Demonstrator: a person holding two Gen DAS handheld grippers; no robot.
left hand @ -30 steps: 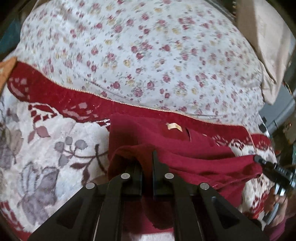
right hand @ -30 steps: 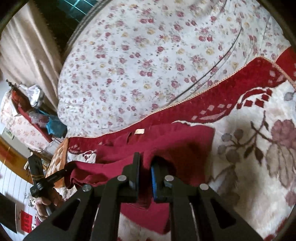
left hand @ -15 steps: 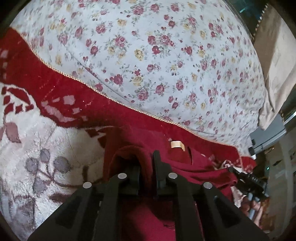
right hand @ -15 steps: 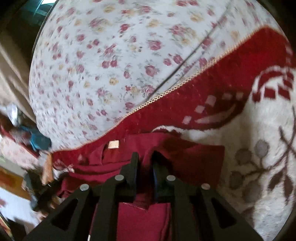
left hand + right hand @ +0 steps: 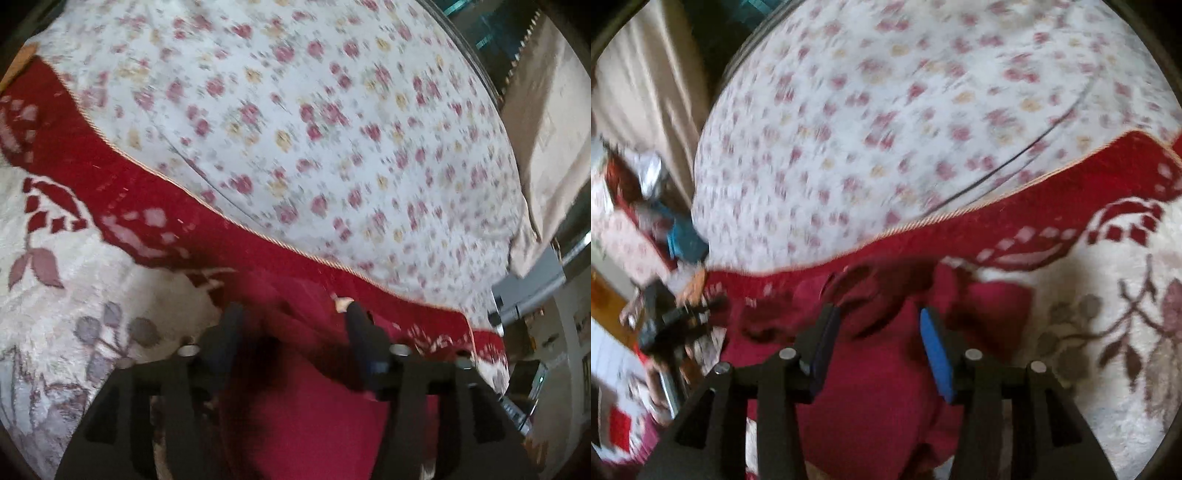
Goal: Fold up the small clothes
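Both grippers releasing the dark red knitted garment (image 5: pixel 306 413)
Left gripper (image 5: pixel 291 314) and right gripper (image 5: pixel 877 321) are opening; folded cloth is lying slack between and beneath each pair of jaws

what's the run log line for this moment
stage: fold released | left tool: open, just opening | right tool: open, just opening | red garment: lying on blanket

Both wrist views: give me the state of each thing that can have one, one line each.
left hand-held gripper: open, jaws just opened, nothing pinched.
right hand-held gripper: open, jaws just opened, pads clear of cloth.
red garment: released, lying folded over on the blanket, rumpled.
patterned blanket: spread flat under the garment.
floral sheet: spread out beyond the blanket.
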